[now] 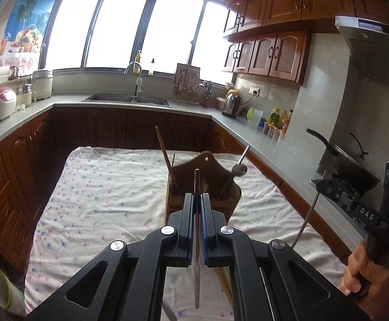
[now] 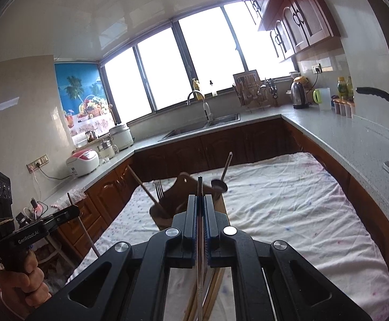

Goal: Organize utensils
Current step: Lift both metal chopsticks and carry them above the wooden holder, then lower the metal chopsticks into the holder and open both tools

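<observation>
Tablecloth (image 2: pixel 288 208) bears holder (image 2: pixel 183 187); only right view shows fork (image 2: pixel 159 188).

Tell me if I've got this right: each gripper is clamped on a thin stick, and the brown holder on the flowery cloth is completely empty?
Not quite. The brown holder isn't empty: the right wrist view shows a fork, a ladle and a wooden stick standing in it. Both the left gripper and the right gripper are clamped on thin sticks.

Utensil count on the cloth-covered table

We count one wooden holder (image 1: pixel 207 187) with three utensils standing in it (chopstick (image 1: pixel 165 157), fork (image 2: pixel 159 188), ladle (image 1: pixel 238 169)), and two grippers, each pinching one chopstick.
</observation>
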Tool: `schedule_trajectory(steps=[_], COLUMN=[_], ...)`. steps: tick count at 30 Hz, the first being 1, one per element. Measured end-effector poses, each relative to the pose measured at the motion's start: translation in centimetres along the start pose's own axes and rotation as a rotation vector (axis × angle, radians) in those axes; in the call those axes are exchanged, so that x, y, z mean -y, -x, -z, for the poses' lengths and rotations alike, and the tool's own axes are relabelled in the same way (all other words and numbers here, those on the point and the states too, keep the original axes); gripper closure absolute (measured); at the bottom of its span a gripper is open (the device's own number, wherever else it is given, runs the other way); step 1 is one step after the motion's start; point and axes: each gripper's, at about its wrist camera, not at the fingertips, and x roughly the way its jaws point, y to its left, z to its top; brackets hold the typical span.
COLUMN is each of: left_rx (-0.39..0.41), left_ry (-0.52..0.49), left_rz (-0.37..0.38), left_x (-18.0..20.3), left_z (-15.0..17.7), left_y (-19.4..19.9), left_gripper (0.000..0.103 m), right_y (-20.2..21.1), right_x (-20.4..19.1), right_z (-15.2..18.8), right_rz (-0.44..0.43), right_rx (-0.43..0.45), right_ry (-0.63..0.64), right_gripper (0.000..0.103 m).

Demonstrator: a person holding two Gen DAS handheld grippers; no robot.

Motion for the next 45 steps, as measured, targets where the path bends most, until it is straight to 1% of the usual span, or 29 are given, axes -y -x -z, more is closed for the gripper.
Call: schedule_trajectory(steps=[6, 12, 18, 22, 26, 31, 32, 35, 40, 43, 45], left_rx=[0.055, 0.118, 0.185, 0.226, 0.248, 0.255, 0.254, 0.256, 0.202, 0.165, 0.162], left_ry=[0.006, 0.005, 0.020, 0.024, 0.037, 0.074, 0.078, 0.091, 0.086, 0.094, 0.090], left_rz=[-0.012, -0.024, -0.027, -0.030, -0.041, -0.050, -0.048, -0.048, -0.049, -0.045, -0.044], left_x=[-0.5, -1.2, -2.1, -2.8, -3.4, -3.9, -4.1, -4.1, -4.3, -4.9, -5.2], left_z=[-1.6, -3.7, -5.8, -6.4, -5.5, -2.8, -2.6, -0.8, 2.0, 2.9, 3.0], left_y=[-1.2, -3.2, -6.1, -8.8, -11.6, -15.4, -15.8, -17.4, -19.8, -20.7, -20.8], left_gripper=[0.100, 0.100, 0.100, 0.100, 0.100, 0.100, 0.100, 0.100, 0.100, 0.100, 0.100], right_y=[-1.8, -3.8, -6.4, -8.4, -10.3, -11.9, -12.1, -12.5, -13.0, -13.3, -13.5], right_x=[0.0, -0.4, -0.4, -0.3, -0.1, 0.5, 0.5, 0.9, 1.7, 2.1, 2.1], right_z=[-2.8, -5.7, -8.1, -8.6, -7.5, -5.1, -4.6, -3.1, -0.9, 0.0, 0.3], right_rz=[-0.002, 0.004, 0.009, 0.012, 0.027, 0.042, 0.040, 0.046, 0.059, 0.064, 0.062], right_rx=[0.063, 0.141, 0.204, 0.220, 0.212, 0.191, 0.187, 0.175, 0.142, 0.115, 0.109], right_ry=[-0.007, -0.002, -0.010, -0.001, 0.013, 0.014, 0.009, 0.001, -0.023, -0.039, -0.043], right_gripper=[0.099, 0.099, 0.099, 0.099, 0.099, 0.099, 0.099, 0.099, 0.098, 0.098, 0.098])
